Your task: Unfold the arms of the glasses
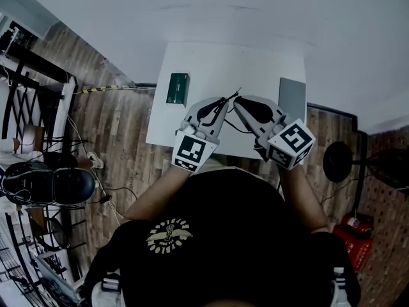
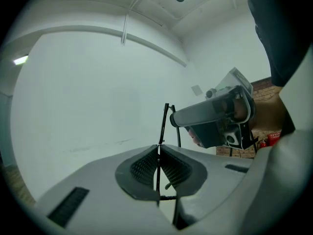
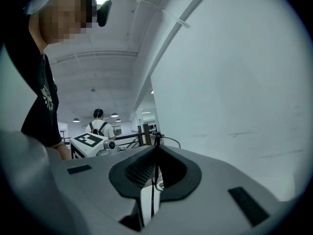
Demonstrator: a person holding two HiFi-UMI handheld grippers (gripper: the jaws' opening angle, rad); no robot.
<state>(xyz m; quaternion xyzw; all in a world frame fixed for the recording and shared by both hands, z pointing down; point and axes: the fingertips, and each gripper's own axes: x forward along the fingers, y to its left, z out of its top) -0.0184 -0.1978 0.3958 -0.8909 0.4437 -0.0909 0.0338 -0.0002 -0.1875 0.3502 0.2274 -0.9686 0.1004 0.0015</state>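
1. Lowest in the head view, the person's forearms reach up toward the middle of the frame, one gripper in each hand.
2. The left gripper [image 1: 225,102], just left of center, has its pads pressed together on a thin black wire part of the glasses [image 2: 165,119]. The frame runs upward out of the pads in the middle of its own view.
3. The right gripper [image 1: 239,101], just right of center, is likewise clamped onto a thin black piece of the same glasses. The tips of the two grippers nearly meet, so both grips sit close together.
4. The glasses hang in the air between the tips, above the white table [image 1: 255,62]. I cannot tell which piece is an arm and which is the front.
5. Farther off, a green box [image 1: 177,88] lies at the table's left edge and a grey slab [image 1: 292,98] at its right edge.
6. Risks, as I judge them:
   - The wire is thin and smooth, so it could slide out of a pad when the arm is swung, and the glasses would drop to the table or past its edge.
   - Pulling across the hinge instead of around it could bend the arm.
   - With the grips so close, there is little leverage, which invites too much force.
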